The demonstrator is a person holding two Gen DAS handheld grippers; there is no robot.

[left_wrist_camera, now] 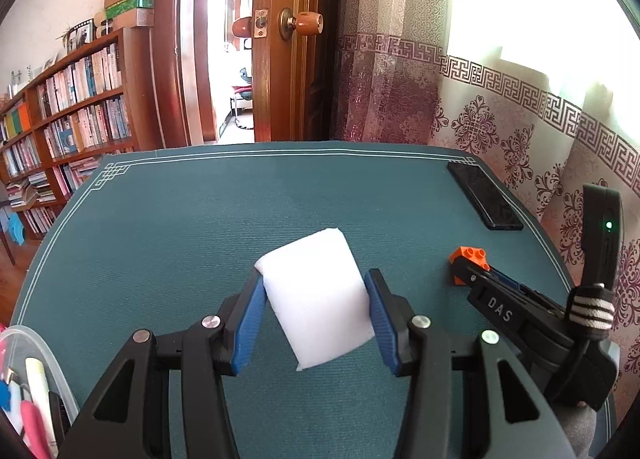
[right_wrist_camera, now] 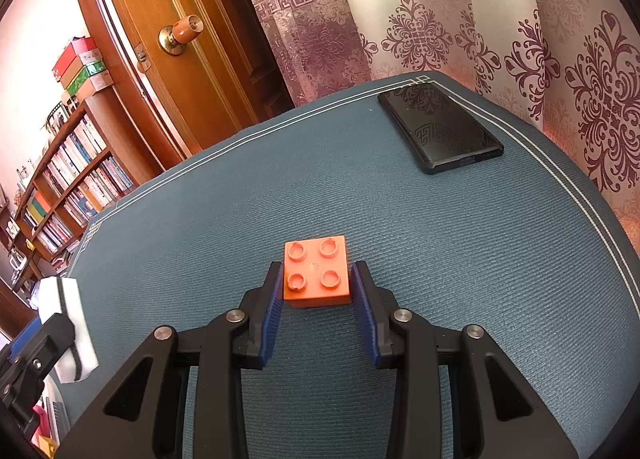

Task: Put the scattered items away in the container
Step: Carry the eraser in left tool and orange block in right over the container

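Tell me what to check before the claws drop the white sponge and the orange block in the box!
1. Left claw pinches the white sponge on both sides: ok.
2. Right claw squeezes the orange block on both sides: ok.
3. Block lifted off the green mat: cannot tell.
4. Clear box close to the left claw: ok.
5. Room left in the box: cannot tell, only its corner shows.
6. Black phone away from both claws: ok.
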